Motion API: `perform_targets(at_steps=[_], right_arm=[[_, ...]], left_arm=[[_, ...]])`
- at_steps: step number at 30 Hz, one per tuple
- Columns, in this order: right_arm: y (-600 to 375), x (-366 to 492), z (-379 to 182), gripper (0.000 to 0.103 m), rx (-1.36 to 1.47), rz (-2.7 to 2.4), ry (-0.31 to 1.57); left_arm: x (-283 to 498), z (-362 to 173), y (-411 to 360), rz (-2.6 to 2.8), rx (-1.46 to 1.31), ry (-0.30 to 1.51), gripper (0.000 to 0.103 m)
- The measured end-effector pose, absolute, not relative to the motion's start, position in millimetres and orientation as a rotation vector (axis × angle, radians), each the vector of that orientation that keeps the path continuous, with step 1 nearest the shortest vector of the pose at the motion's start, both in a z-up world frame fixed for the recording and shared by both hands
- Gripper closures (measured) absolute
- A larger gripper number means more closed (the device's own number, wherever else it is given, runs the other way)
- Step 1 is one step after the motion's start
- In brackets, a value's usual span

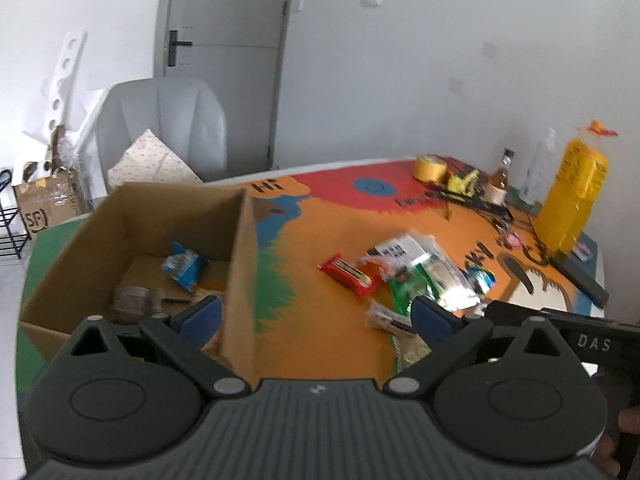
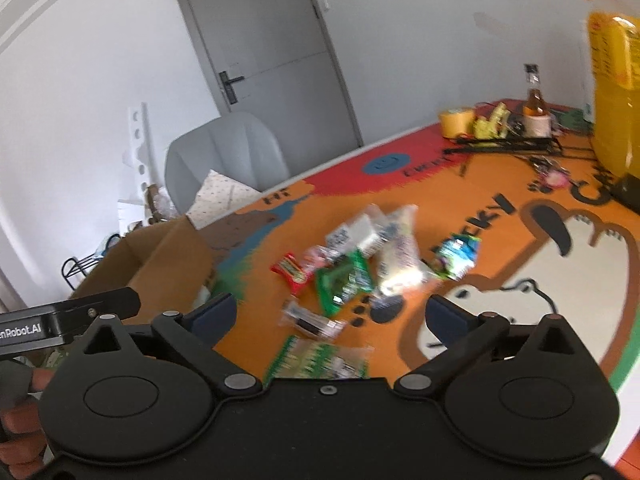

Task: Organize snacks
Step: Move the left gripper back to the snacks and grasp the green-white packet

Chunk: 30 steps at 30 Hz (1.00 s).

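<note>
both grippers — left [image 1: 316, 314] and right [image 2: 331, 314] — have fingers spread, holding nothing; snack packets [image 2: 360, 264] lie mid-table [image 2: 500, 292], the cardboard box [image 1: 160, 216] stands at left.

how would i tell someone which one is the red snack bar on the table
Start at the cardboard box on the orange table; the loose snack pile lies to its right. The red snack bar sits at the pile's edge nearest the box, the only red wrapper, with a yellow stripe.
</note>
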State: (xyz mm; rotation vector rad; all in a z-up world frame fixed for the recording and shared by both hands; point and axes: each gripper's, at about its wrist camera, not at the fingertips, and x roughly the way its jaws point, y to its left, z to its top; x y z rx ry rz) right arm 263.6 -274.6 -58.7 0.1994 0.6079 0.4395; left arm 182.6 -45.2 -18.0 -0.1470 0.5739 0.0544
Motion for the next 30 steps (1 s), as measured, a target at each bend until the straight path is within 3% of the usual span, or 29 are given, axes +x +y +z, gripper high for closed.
perform_targets(at_steps=[30], right_arm=[[-352,287,-100,0.004,0.228,0.359,0.645]], left_arm=[[232,-77,-133,-0.037,-0.141,0.723,0.003]])
